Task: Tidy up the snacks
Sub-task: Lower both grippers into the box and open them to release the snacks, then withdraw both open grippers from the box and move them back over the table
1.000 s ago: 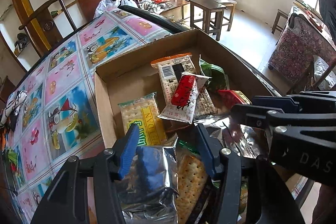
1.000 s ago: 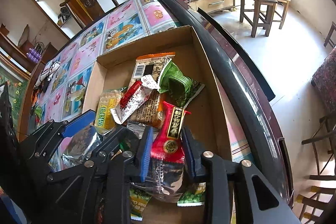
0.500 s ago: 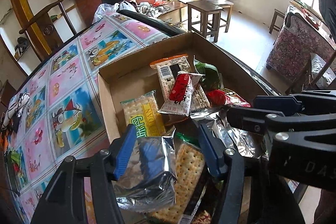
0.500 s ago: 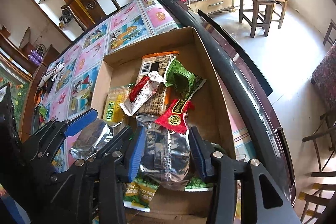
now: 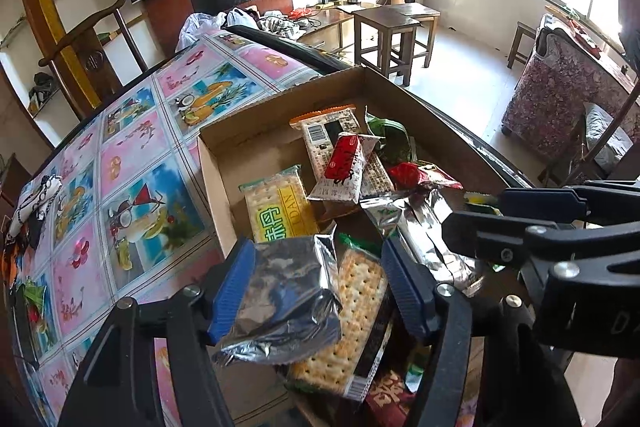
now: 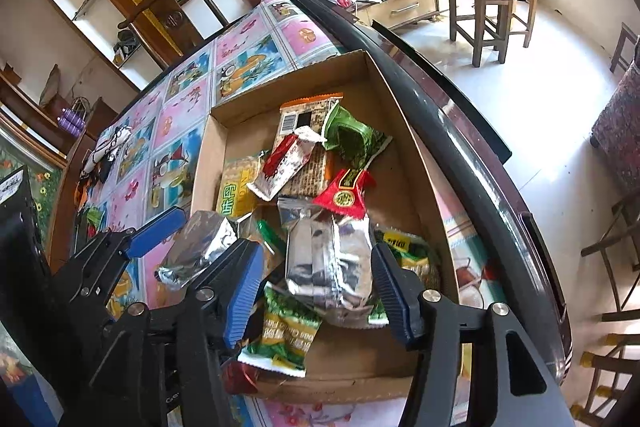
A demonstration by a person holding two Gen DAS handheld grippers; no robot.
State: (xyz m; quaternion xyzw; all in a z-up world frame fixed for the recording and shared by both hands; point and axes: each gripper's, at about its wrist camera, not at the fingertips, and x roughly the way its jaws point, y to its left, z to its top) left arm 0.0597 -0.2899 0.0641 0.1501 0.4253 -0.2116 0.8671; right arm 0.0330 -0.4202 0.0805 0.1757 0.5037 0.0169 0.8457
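Both my grippers are opening rn over the cardboard box (image 6: 404,131). Left gripper (image 5: 320,287): silver pouch (image 5: 280,299) leans on one blue finger, other finger clear, so not clamped. Right gripper (image 6: 316,287): foil bag (image 6: 328,259) sits loose between, in the pile. Risk imo: left pouch sits near the box wall, could slide off the cracker pack (image 5: 356,315) and tip out onto the table.

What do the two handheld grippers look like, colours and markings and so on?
Both the left gripper and the right gripper are matte black plastic frames with silver screw heads. Each finger carries a ribbed blue pad. Pale embossed letters mark the right gripper's body. No cables or sleeves show.
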